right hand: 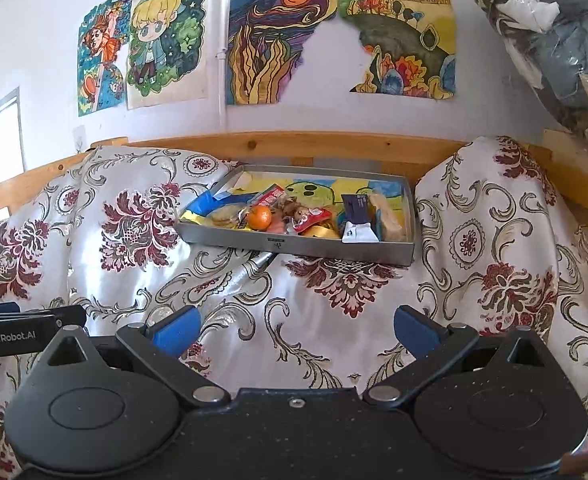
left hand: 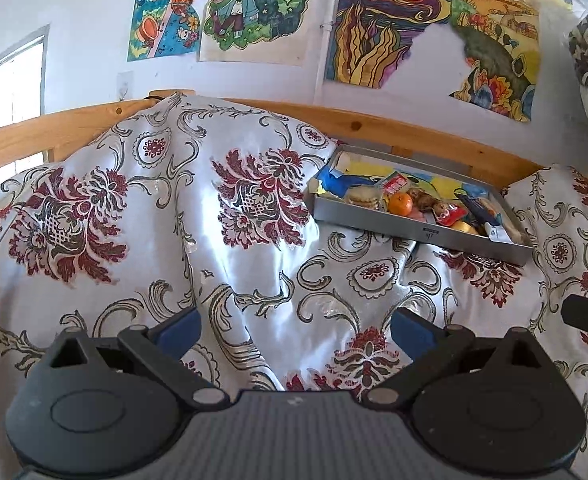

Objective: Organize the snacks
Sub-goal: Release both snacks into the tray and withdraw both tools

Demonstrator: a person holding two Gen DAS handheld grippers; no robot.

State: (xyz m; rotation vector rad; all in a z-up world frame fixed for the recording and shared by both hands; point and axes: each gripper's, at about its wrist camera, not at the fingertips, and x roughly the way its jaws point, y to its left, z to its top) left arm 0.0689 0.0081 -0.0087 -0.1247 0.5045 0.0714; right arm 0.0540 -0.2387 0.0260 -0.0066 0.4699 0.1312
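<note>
A shallow grey metal tray (right hand: 298,246) (left hand: 422,236) lies on the patterned white cloth, holding a pile of snacks. Among them are an orange mandarin (right hand: 259,217) (left hand: 400,204), round biscuits (right hand: 223,216) (left hand: 361,196), a red packet (right hand: 314,216), a yellow wrapped piece (right hand: 320,233) and a white-and-blue pack (right hand: 358,232). My right gripper (right hand: 296,330) is open, well short of the tray, with nothing between its blue pads. My left gripper (left hand: 294,330) is also open and empty, to the left of the tray and nearer to me.
The cloth (left hand: 173,208) rises in humps left and right of the tray. A wooden rail (right hand: 294,144) runs behind, under a wall of colourful drawings. A plastic-wrapped bundle of fabric (right hand: 554,40) hangs at the upper right. The left gripper's body (right hand: 25,332) shows at the right view's left edge.
</note>
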